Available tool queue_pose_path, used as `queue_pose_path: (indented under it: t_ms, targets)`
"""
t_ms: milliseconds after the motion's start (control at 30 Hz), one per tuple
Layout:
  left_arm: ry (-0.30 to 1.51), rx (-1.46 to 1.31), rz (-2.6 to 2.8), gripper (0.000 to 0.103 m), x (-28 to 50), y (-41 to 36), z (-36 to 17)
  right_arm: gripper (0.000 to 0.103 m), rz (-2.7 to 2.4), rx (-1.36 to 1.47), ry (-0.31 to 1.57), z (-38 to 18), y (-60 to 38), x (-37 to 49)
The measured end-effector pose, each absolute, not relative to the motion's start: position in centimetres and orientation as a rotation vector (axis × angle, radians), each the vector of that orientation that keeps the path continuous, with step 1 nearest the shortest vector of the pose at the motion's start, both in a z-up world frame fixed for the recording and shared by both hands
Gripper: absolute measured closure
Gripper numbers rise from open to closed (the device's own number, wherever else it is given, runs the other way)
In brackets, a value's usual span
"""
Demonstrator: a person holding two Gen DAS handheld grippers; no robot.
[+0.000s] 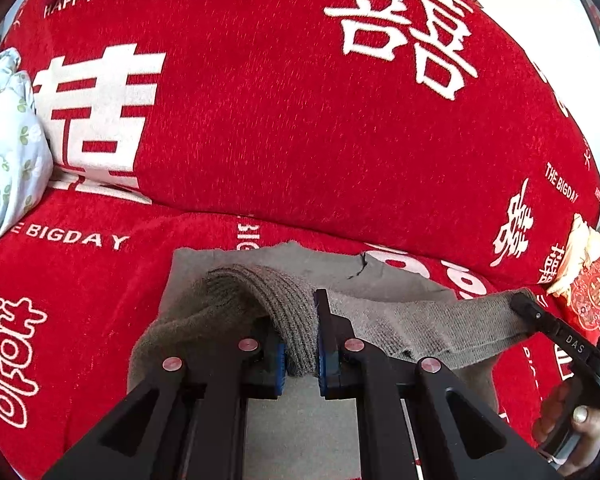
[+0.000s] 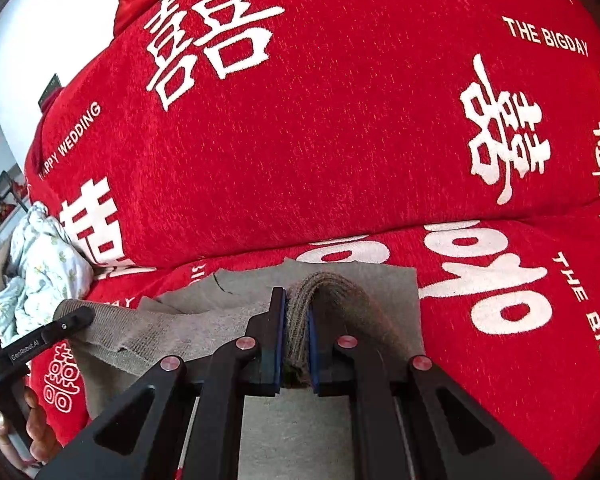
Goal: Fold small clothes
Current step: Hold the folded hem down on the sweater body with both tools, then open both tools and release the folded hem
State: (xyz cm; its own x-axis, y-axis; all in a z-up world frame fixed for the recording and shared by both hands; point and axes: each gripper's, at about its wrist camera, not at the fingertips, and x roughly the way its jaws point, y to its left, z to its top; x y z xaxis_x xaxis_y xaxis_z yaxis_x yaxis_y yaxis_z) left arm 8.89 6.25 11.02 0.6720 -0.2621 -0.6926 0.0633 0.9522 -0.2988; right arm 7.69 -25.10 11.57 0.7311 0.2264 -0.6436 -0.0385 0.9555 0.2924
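Note:
A grey-brown knitted garment lies on a red sofa seat, its ribbed hem lifted off the lower layer. My left gripper is shut on a bunched fold of that ribbed hem. In the left wrist view the right gripper pinches the hem's other end at the right. The right wrist view shows my right gripper shut on a thick ribbed fold of the garment, and the left gripper holds the far end at the left. A flat grey layer of the garment spreads beneath both.
The red sofa cover with white lettering fills the back cushion and seat. A pale floral bundle lies at the left end. A cream cloth and a red embroidered cushion sit at the right. A person's hand grips the right tool.

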Motion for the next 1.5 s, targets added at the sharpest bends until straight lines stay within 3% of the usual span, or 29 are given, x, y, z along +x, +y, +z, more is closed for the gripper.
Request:
queue_pose_path:
  t_ms: [800, 1400, 1467, 1500]
  targets:
    - [0.896, -0.231, -0.195, 0.091, 14.4, 6.6, 7.5, 0.093, 0.074, 0.278, 0.792, 7.8, -24.7, 13.6]
    - [1.100, -0.271, -0.162, 0.090, 20.5, 6.0, 2.3, 0.092, 0.002, 0.334, 0.960, 2.8, -25.4, 18.7]
    - [1.123, -0.284, -0.155, 0.085, 20.8, 6.2, 1.6, 0.092, 0.000, 0.343, 0.968, 2.4, -25.5, 19.0]
    - [1.138, -0.304, -0.157, 0.078, 21.1, 6.3, 1.2, 0.088, -0.001, 0.357, 0.972, 2.1, -25.6, 19.2]
